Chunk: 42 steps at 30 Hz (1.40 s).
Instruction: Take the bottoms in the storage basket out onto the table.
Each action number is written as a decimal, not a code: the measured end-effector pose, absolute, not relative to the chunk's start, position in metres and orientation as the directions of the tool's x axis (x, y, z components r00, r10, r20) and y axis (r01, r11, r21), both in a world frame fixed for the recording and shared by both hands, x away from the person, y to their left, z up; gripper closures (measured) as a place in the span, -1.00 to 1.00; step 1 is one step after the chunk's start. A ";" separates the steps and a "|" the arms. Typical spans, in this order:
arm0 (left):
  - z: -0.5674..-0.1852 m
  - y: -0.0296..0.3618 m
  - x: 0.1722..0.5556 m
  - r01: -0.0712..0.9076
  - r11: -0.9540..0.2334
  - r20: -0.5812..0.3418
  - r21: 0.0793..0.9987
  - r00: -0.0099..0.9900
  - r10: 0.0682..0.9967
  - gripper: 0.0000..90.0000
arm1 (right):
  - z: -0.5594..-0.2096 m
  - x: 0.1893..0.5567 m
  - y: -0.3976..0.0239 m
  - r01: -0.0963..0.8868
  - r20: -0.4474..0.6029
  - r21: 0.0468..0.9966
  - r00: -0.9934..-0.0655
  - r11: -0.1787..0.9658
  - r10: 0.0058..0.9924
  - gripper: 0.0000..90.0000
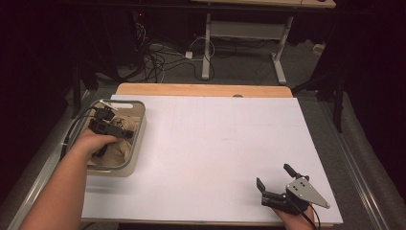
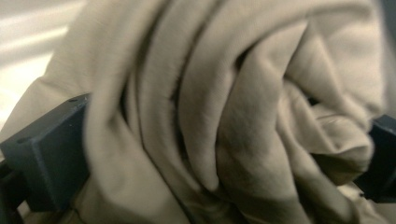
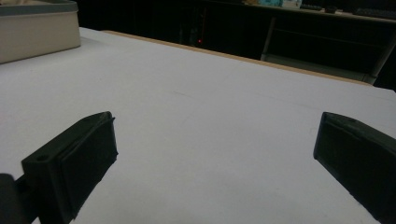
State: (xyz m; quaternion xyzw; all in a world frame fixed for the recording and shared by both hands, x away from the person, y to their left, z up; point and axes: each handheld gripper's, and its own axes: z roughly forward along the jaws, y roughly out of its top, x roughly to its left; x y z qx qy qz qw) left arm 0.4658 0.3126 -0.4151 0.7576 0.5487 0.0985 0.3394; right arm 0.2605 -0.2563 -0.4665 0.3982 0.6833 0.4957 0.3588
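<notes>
The beige cloth [image 2: 224, 112] lies bunched inside the grey bin [image 1: 139, 136] at the left edge of the bench [image 1: 215, 143], with its folds between the wide-apart jaws of the left hand-held gripper [image 1: 106, 125]. The right hand-held gripper [image 1: 276, 178] rests well apart on the bench's near right corner, its jaws spread and holding nothing

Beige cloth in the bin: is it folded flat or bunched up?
Bunched up. The beige cloth shows deep rolled creases between the left tongs' jaws, and lies as a rumpled heap inside the bin.
</notes>
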 end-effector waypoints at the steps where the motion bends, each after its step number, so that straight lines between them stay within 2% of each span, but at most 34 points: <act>1: -0.417 0.314 0.466 0.773 -0.171 -0.233 0.610 0.382 0.895 -1.00 | -0.467 0.260 -0.256 0.188 -0.096 0.963 -0.426 0.192 0.899 -0.99; 6: -0.425 0.318 0.468 0.816 -0.221 -0.254 0.534 0.405 0.878 -1.00 | -0.467 0.259 -0.257 0.187 -0.097 0.963 -0.428 0.193 0.898 -0.99; 16: -0.437 0.312 0.470 0.863 -0.353 -0.184 0.361 0.437 0.880 -1.00 | -0.466 0.258 -0.258 0.182 -0.097 0.964 -0.428 0.191 0.898 -0.99; 21: -0.441 0.310 0.469 0.864 -0.384 -0.162 0.325 0.451 0.878 -0.94 | -0.466 0.258 -0.256 0.180 -0.103 0.964 -0.432 0.198 0.896 -0.99; 31: -0.451 0.304 0.469 0.863 -0.412 -0.118 0.291 0.460 0.880 -0.43 | -0.467 0.259 -0.253 0.178 -0.115 0.961 -0.442 0.213 0.890 -0.99; 42: -0.449 0.304 0.463 0.853 -0.415 -0.119 0.318 0.470 0.875 -0.07 | -0.468 0.260 -0.248 0.178 -0.120 0.959 -0.449 0.220 0.885 -0.99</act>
